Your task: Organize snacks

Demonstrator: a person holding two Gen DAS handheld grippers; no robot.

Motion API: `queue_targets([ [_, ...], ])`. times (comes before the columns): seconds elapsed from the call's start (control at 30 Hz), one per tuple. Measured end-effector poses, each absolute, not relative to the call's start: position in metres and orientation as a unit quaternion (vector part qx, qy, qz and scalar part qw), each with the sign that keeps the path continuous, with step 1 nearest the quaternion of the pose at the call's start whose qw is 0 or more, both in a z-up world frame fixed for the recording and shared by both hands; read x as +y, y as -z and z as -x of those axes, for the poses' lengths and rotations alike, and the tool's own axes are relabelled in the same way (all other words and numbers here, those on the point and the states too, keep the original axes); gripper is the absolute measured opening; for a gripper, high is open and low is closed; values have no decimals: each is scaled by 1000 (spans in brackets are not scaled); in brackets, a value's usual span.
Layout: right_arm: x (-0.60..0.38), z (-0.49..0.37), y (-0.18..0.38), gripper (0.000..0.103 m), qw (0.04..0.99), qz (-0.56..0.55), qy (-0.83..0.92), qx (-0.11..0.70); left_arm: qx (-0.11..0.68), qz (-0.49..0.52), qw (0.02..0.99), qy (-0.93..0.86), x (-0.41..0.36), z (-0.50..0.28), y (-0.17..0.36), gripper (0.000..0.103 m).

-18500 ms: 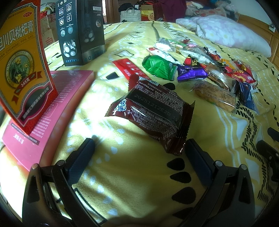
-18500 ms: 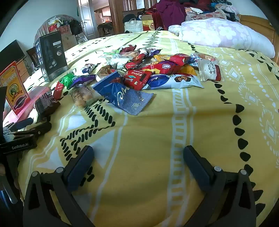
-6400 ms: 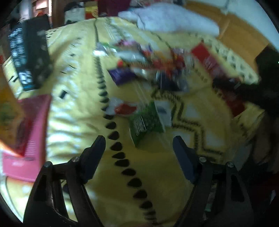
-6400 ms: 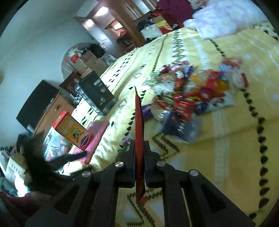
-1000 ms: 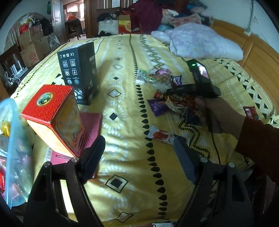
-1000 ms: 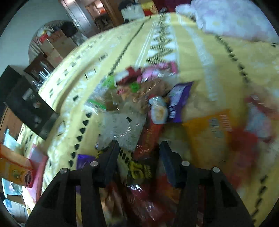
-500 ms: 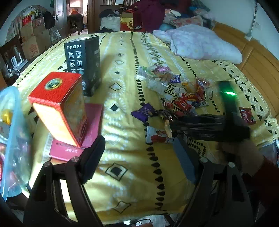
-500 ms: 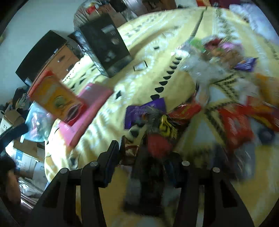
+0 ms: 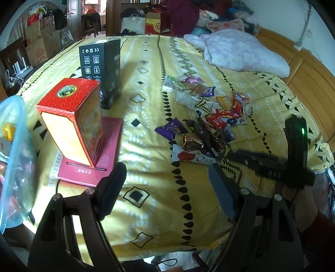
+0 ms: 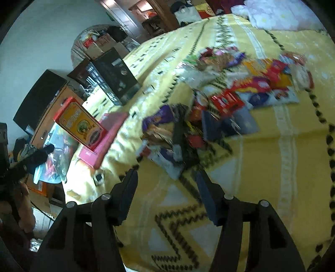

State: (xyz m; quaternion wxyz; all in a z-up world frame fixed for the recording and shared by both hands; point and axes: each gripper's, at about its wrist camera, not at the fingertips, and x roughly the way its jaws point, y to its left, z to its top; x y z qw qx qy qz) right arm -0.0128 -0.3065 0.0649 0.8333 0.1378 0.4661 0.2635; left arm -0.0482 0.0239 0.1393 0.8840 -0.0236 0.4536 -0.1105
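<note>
Most snack packets [image 9: 211, 117] lie loose mid-bed on the yellow patterned bedspread [image 9: 146, 129]; sorting barely begun, judging by the heap. Left gripper [image 9: 167, 180] wide, empty. Right gripper [image 10: 166, 184] half-open, just widening, nothing between its jaws.

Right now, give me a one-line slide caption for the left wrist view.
Open left gripper above the yellow patterned bedspread, scattered snack packets ahead, red-and-orange carton standing on a flat pink box.

1. Bed [image 9: 150, 108] with a yellow patterned cover; wooden headboard [image 9: 309, 77] at right.
2. Floral pillow [image 9: 240, 52] near the headboard.
3. Cardboard boxes [image 9: 39, 46] stacked by an open doorway [image 9: 92, 14].
4. White walls [image 10: 41, 41]; daylight on the cover.
</note>
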Motion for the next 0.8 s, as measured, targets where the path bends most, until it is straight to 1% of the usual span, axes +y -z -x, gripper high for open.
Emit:
queue_targets([
  [0.13, -279, -22, -66, 63, 835, -125, -278, 458, 460, 30, 881, 106, 25, 47, -133, 81],
  [0.33, -245, -83, -30, 53, 829, -57, -233, 505, 464, 26, 879, 108, 22, 51, -129, 81],
  [0.37, -244, -87, -23, 50, 825, -52, -230, 513, 468, 26, 877, 108, 21, 51, -128, 81],
  [0.43, -244, -92, -13, 38, 815, -42, -227, 532, 480, 37, 869, 117, 21, 49, -125, 81],
  [0.47, -244, -94, -13, 27, 814, -31, -223, 536, 481, 41, 867, 124, 20, 48, -122, 81],
  [0.53, -251, -94, -21, 24, 813, -38, -230, 533, 477, 46, 867, 137, 14, 43, -116, 81],
  [0.6, -265, -82, -41, 20, 824, -62, -243, 507, 485, 59, 859, 150, 8, 33, -100, 80],
  [0.63, -272, -75, -49, 20, 829, -74, -246, 497, 492, 61, 855, 153, 5, 29, -94, 80],
  [0.67, -279, -65, -61, 20, 836, -84, -248, 483, 503, 63, 848, 153, 2, 24, -86, 77],
  [0.7, -288, -52, -73, 20, 845, -90, -248, 466, 514, 62, 842, 151, 0, 19, -79, 70],
  [0.73, -296, -42, -82, 20, 850, -95, -245, 456, 521, 63, 839, 148, -1, 16, -76, 68],
  [0.8, -308, -23, -87, 20, 851, -107, -243, 452, 515, 70, 843, 139, 3, 18, -80, 68],
])
